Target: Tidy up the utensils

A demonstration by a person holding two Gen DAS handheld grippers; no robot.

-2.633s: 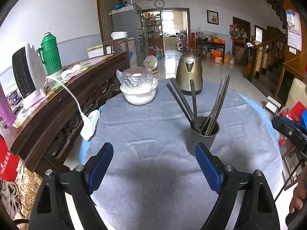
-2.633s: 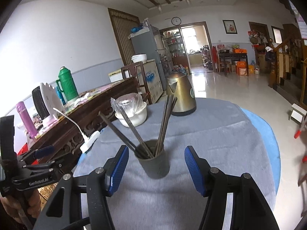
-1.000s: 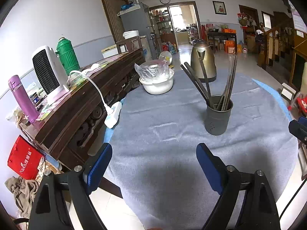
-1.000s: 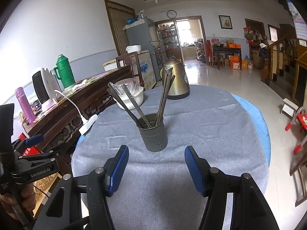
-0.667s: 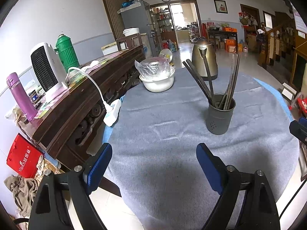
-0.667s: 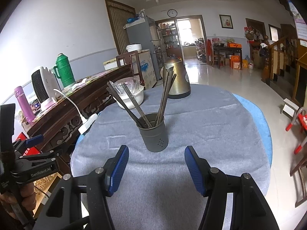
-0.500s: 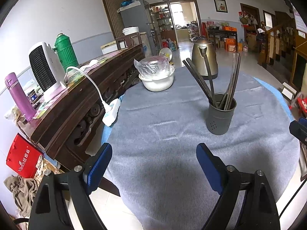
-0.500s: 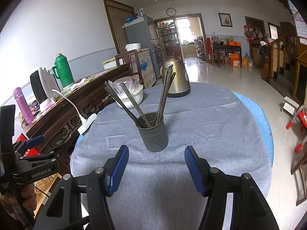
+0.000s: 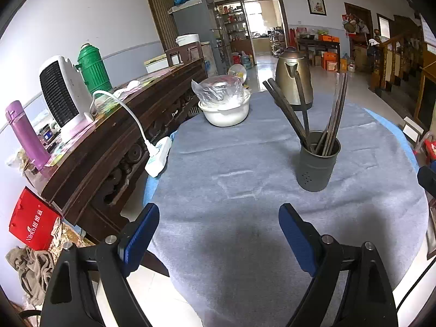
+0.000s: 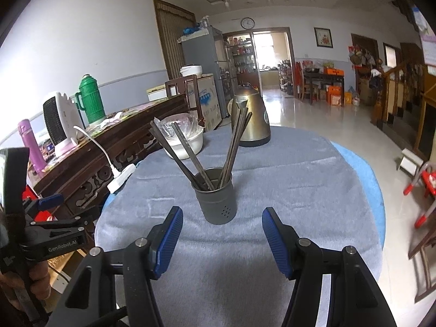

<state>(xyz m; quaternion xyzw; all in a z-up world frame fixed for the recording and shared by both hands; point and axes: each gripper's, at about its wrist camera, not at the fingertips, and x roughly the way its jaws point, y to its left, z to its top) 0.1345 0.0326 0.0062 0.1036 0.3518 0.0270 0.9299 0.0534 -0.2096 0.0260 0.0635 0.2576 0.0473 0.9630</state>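
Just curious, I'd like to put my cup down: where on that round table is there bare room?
Bare grey cloth spreads between the utensil holder and the near edge, and right of the holder. The far side is crowded: white bowl and kettle.

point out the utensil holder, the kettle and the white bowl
utensil holder (image 10: 218,204), right wrist view, on its dark front wall above the small holes
kettle (image 10: 256,120), right wrist view, on its brass-coloured body
white bowl (image 9: 226,114), left wrist view, on its outer wall below the plastic cover

The left gripper (image 10: 47,201) reads "GenRobot.AI" on its black body; the red bag's (image 9: 31,224) white lettering is unclear.
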